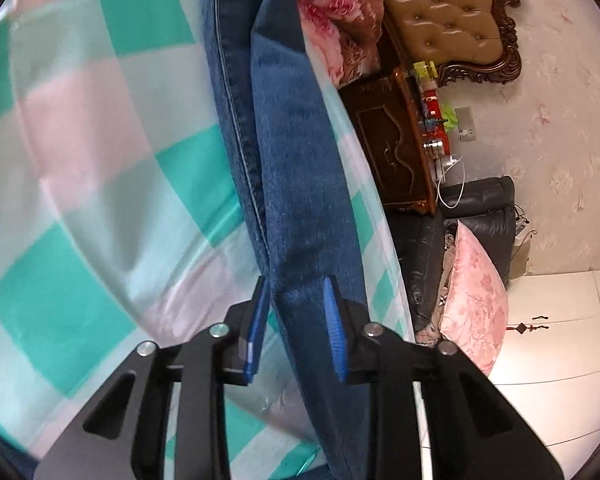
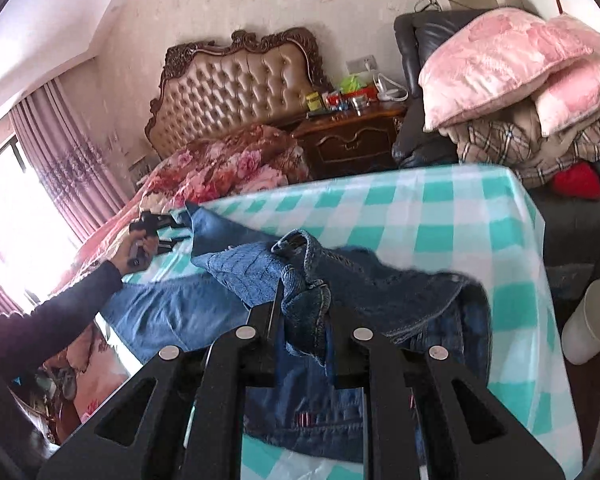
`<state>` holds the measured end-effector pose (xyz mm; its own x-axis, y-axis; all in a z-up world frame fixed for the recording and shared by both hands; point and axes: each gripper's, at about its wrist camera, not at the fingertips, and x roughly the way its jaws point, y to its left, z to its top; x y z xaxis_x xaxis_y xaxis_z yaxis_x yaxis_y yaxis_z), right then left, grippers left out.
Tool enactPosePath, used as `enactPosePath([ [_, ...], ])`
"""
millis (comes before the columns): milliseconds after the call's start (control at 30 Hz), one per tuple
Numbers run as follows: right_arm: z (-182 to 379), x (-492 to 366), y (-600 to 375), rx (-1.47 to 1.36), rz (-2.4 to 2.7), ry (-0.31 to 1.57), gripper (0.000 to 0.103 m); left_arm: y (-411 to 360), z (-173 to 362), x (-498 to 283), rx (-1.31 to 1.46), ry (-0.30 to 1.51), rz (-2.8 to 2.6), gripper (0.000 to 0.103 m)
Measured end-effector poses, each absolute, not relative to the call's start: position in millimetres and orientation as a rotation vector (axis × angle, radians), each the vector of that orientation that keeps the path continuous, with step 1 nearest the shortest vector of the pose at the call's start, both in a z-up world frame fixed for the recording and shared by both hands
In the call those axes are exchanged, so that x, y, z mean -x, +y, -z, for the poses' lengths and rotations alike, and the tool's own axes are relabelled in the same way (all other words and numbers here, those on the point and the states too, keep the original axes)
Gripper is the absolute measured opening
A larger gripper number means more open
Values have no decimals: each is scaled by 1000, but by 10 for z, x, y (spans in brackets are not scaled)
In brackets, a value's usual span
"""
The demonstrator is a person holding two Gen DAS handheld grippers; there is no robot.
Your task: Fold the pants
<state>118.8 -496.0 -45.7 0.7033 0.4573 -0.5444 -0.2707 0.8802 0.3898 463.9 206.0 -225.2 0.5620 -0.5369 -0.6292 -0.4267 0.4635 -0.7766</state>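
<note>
Blue denim pants (image 1: 296, 152) lie on a table with a teal, pink and white checked cloth (image 1: 100, 140). My left gripper (image 1: 296, 296) is shut on a pant leg, which stretches away from its blue pads (image 1: 333, 320). My right gripper (image 2: 302, 312) is shut on a bunched fold of the pants' waist (image 2: 304, 300); the rest of the pants (image 2: 204, 276) drape across the cloth (image 2: 440, 220). The left gripper (image 2: 156, 224) also shows in the right wrist view, in a hand at the far left end of the pants.
A bed with a floral blanket (image 2: 220, 164) and tufted headboard (image 2: 236, 88) stands behind the table. A dark nightstand (image 2: 352, 140) holds small items. A black chair with pink pillows (image 2: 500, 64) is at the right. A white cylinder (image 2: 592, 320) stands by the table's right edge.
</note>
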Motion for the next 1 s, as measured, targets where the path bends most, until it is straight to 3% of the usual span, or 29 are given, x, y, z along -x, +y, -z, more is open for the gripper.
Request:
enactPosePath([
  [133, 295, -1257, -4991, -281, -402, 658, 16, 2018, 2329, -4651, 1168, 1053, 88, 19],
  [267, 273, -1286, -5014, -275, -389, 665, 16, 1992, 2323, -4769, 1136, 1084, 78, 1],
  [500, 273, -1278, -5152, -292, -380, 667, 16, 2123, 1744, -4377, 1078, 980, 106, 1],
  [600, 329, -1223, -5310, -300, -361, 685, 16, 2169, 1345, -3733, 1043, 899, 90, 0],
  [700, 492, -1114, -5505, -313, -328, 718, 16, 2108, 1129, -2600, 1025, 801, 55, 0],
  [833, 930, -1007, -5746, -365, -257, 817, 17, 1904, 1538, -1296, 1052, 792, -10, 0],
  [1000, 1502, -957, -5798, -446, -131, 958, 21, 1984, 2113, -924, 1118, 857, -8, 3],
])
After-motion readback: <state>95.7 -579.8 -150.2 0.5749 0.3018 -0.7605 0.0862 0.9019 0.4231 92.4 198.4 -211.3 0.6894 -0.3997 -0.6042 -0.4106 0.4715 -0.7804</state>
